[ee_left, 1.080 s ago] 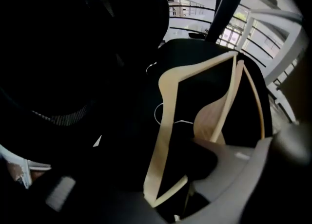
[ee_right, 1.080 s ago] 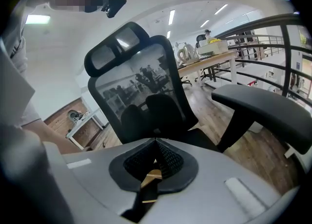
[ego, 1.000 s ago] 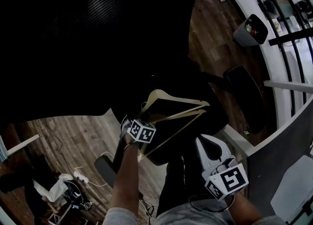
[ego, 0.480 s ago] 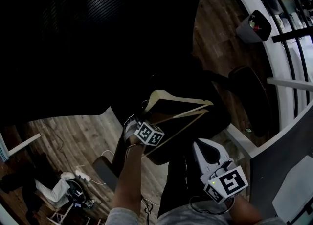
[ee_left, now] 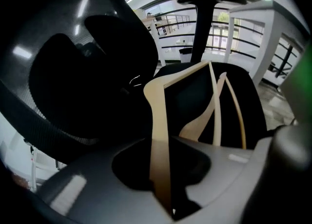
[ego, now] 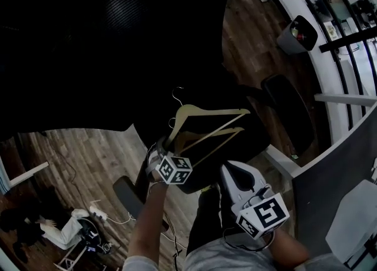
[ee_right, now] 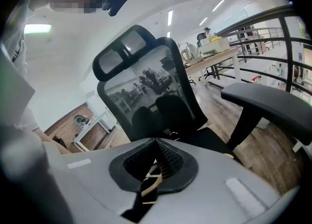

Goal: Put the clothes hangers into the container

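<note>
An office, by its mesh-backed swivel chair [ee_right: 146, 91], desks [ee_right: 214, 58] and waste bin [ego: 297, 35].

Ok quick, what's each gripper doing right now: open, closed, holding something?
Left gripper: closed on a wooden hanger; its jaws have just been closing.
Right gripper: closed, holding nothing.
</note>
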A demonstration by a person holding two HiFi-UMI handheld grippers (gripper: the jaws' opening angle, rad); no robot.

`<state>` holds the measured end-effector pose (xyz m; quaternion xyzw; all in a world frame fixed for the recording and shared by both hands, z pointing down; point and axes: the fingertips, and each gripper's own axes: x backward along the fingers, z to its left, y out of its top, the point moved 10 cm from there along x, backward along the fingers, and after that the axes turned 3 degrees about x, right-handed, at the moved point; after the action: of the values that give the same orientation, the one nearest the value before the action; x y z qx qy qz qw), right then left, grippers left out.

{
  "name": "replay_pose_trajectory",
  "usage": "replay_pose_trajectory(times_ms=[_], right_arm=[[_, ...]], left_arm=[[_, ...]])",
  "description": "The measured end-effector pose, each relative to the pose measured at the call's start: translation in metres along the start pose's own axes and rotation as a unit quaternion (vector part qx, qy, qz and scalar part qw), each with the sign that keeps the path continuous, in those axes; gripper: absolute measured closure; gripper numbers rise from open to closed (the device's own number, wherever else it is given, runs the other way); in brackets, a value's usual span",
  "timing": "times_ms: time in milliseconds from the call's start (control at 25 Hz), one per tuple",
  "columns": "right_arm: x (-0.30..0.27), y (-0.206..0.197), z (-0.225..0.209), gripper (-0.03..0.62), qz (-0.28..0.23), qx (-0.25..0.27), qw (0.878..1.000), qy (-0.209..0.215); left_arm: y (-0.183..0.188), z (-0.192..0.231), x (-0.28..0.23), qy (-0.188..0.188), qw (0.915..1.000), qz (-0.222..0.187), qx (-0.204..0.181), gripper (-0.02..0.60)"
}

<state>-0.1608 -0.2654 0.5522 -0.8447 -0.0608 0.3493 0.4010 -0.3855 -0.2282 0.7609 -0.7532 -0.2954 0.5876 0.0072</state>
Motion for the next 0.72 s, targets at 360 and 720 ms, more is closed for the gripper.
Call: replay_pose_trajectory(times_ms=[360, 720], right_arm=[[0.036, 0.033, 0.032, 0.594, -0.053, 0.035, 0.998, -0.005], [0.086, 0.041, 0.072, 0.594, -0.106, 0.059, 0.992, -0.017]], left_arm=[[0.014, 0.017, 0.080, 0.005, 0.9975, -0.055, 0.044, 0.508], [0.017, 0.006, 0.159, -0.005, 0.9938, -0.111, 0.004, 0.508]])
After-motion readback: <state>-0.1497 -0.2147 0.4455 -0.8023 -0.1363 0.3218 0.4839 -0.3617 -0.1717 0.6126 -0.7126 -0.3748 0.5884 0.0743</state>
